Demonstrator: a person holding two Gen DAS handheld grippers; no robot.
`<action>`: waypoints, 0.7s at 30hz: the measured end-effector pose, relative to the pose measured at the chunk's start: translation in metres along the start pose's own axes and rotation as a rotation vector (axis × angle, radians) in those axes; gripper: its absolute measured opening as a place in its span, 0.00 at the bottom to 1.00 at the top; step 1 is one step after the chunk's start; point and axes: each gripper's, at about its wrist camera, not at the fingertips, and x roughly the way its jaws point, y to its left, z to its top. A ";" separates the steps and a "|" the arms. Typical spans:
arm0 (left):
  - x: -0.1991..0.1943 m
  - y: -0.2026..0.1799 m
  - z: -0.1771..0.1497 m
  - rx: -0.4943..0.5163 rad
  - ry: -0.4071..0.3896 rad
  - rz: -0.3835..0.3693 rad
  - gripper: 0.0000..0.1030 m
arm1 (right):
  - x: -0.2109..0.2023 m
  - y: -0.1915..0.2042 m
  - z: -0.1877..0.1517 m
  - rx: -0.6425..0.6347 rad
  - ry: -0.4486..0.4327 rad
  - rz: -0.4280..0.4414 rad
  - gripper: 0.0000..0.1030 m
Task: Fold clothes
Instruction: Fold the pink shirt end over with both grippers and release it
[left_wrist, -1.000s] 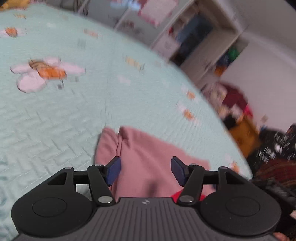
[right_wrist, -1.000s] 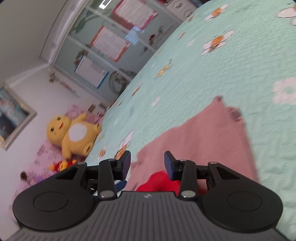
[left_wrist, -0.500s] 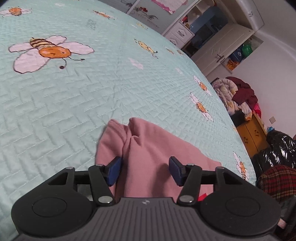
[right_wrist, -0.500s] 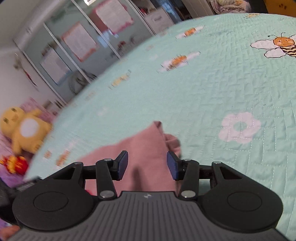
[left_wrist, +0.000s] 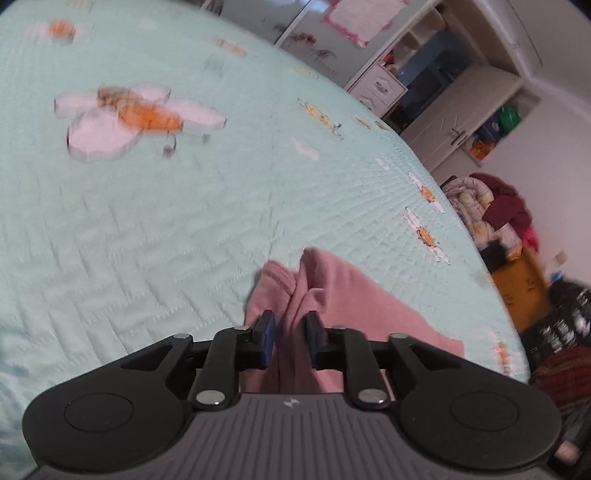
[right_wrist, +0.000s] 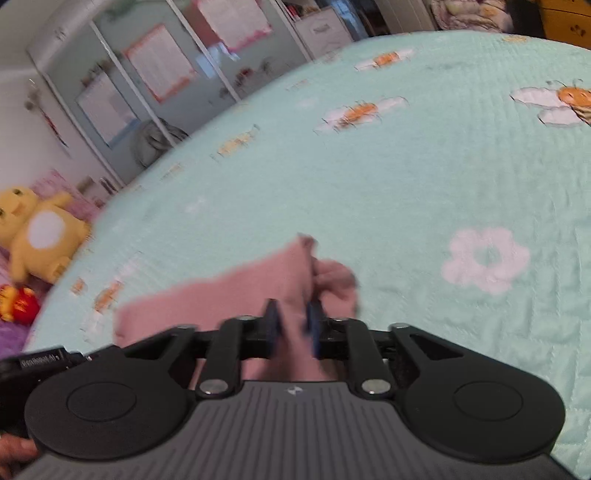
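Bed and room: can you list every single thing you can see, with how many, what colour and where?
Garment: one, pink, on the bed by both grippers.
Bedspread: one, mint green with bees and flowers, under the garment.
Plush toy: one, yellow, left of the bed in the right wrist view.
Clothes pile: one, mixed colours, right of the bed in the left wrist view.
Cupboard: one, white, beyond the bed.
Left gripper: one, black, jaws just closed on a pink fold.
Right gripper: one, black, jaws just closed on a pink fold.
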 end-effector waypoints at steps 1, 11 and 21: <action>-0.007 -0.001 0.000 -0.003 -0.008 -0.013 0.29 | -0.008 0.001 -0.001 0.007 -0.021 0.007 0.24; -0.005 -0.053 -0.009 0.178 -0.074 -0.081 0.58 | -0.012 0.016 0.002 0.040 -0.069 0.189 0.26; -0.002 -0.052 -0.009 0.231 -0.154 -0.048 0.61 | -0.014 -0.011 0.009 0.239 -0.113 0.293 0.46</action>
